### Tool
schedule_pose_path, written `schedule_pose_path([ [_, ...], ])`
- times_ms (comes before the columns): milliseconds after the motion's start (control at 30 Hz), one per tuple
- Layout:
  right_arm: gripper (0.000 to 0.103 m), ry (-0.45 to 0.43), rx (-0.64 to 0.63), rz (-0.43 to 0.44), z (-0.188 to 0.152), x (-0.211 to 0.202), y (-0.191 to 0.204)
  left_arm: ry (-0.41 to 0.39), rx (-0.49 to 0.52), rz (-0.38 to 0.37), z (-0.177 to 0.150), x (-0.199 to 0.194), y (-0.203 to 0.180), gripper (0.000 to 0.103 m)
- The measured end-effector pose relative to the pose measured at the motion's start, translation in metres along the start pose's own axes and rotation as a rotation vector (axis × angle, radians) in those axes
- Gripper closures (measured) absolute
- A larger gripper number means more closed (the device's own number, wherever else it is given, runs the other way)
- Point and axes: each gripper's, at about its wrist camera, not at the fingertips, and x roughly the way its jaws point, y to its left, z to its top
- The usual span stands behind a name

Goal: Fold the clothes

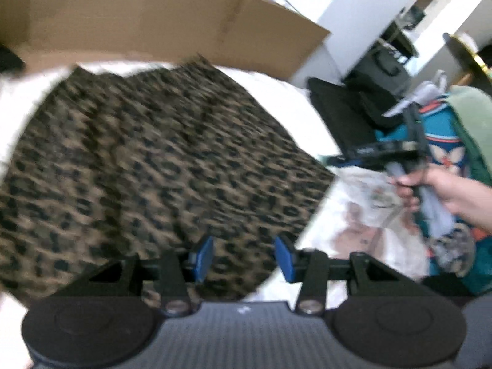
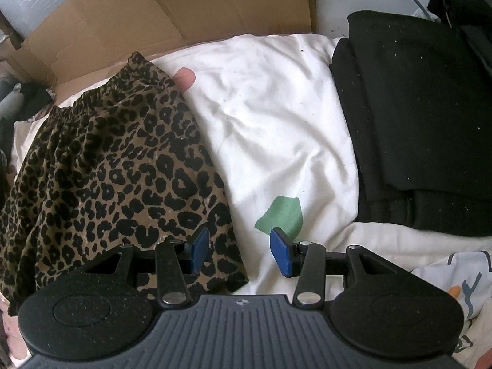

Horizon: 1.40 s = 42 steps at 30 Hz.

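Observation:
A leopard-print skirt (image 1: 138,160) lies spread flat on a white sheet (image 1: 286,98), its elastic waistband at the far end. It also shows in the right wrist view (image 2: 117,169), left of bare sheet (image 2: 276,117). My left gripper (image 1: 243,258) is open and empty, just above the skirt's near right hem. My right gripper (image 2: 239,253) is open and empty, over the skirt's near right corner and the sheet. The right gripper also shows, held in a hand, at the right of the left wrist view (image 1: 384,153). A fingertip (image 2: 184,79) rests by the waistband.
A flattened cardboard box (image 2: 172,15) stands behind the sheet. A stack of folded black clothes (image 2: 415,117) lies at the right. A small green scrap (image 2: 281,215) lies on the sheet. Patterned white fabric (image 2: 455,279) and a teal printed cloth (image 1: 442,141) lie nearby.

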Motion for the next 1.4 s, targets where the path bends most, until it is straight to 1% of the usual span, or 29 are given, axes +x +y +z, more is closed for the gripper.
schedule_pose_path([
  [33, 0.052, 0.000, -0.005, 0.002, -0.001, 0.000, 0.000, 0.020, -0.005, -0.026, -0.002, 0.006, -0.002, 0.056],
  [67, 0.052, 0.001, -0.008, 0.004, -0.001, 0.001, 0.001, 0.039, -0.004, -0.036, -0.005, 0.012, -0.004, 0.056],
  [133, 0.052, 0.004, -0.014, 0.004, -0.003, 0.002, 0.001, 0.067, -0.009, -0.007, -0.012, 0.024, -0.003, 0.056],
  [233, 0.052, 0.013, -0.020, 0.004, -0.007, 0.006, 0.001, 0.110, -0.047, 0.087, -0.024, 0.035, 0.008, 0.056],
  [467, 0.052, 0.035, -0.012, 0.028, -0.013, 0.012, 0.000, 0.130, -0.091, 0.193, -0.035, 0.029, 0.030, 0.055],
  [600, 0.052, 0.043, 0.006, 0.031, -0.017, 0.016, -0.002, 0.143, -0.159, 0.233, -0.037, 0.027, 0.046, 0.054],
  [667, 0.052, 0.044, -0.002, 0.029, -0.018, 0.018, -0.001, 0.152, -0.184, 0.236, -0.039, 0.030, 0.050, 0.054],
  [733, 0.052, 0.046, -0.006, 0.030, -0.018, 0.020, -0.001, 0.152, -0.212, 0.215, -0.041, 0.034, 0.053, 0.052],
  [833, 0.052, 0.043, -0.012, 0.028, -0.018, 0.025, -0.003, 0.156, -0.252, 0.183, -0.043, 0.040, 0.055, 0.052],
  [900, 0.052, 0.042, 0.000, 0.031, -0.019, 0.029, -0.007, 0.167, -0.277, 0.168, -0.044, 0.045, 0.056, 0.056],
  [967, 0.053, 0.048, -0.005, 0.028, -0.021, 0.033, -0.007, 0.180, -0.295, 0.148, -0.045, 0.049, 0.057, 0.074],
  [1000, 0.053, 0.048, -0.024, 0.023, -0.021, 0.033, -0.004, 0.188, -0.300, 0.137, -0.046, 0.051, 0.056, 0.093],
  [1033, 0.062, 0.051, -0.040, 0.025, -0.021, 0.033, -0.002, 0.204, -0.286, 0.136, -0.044, 0.052, 0.054, 0.096],
  [1067, 0.073, 0.057, -0.050, 0.035, -0.021, 0.032, 0.000, 0.205, -0.267, 0.141, -0.043, 0.051, 0.051, 0.096],
  [1100, 0.080, 0.064, -0.054, 0.044, -0.021, 0.032, 0.001, 0.203, -0.261, 0.135, -0.042, 0.050, 0.049, 0.096],
  [1133, 0.095, 0.068, -0.063, 0.048, -0.020, 0.030, 0.003, 0.200, -0.256, 0.129, -0.041, 0.049, 0.047, 0.097],
  [1167, 0.100, 0.068, -0.074, 0.048, -0.019, 0.029, 0.003, 0.198, -0.251, 0.123, -0.040, 0.048, 0.046, 0.097],
  [1300, 0.101, 0.043, -0.097, 0.042, -0.017, 0.016, 0.003, 0.193, -0.240, 0.092, -0.038, 0.042, 0.041, 0.098],
  [1400, 0.101, 0.011, -0.104, 0.036, -0.016, 0.002, 0.002, 0.187, -0.229, 0.042, -0.038, 0.037, 0.036, 0.098],
])
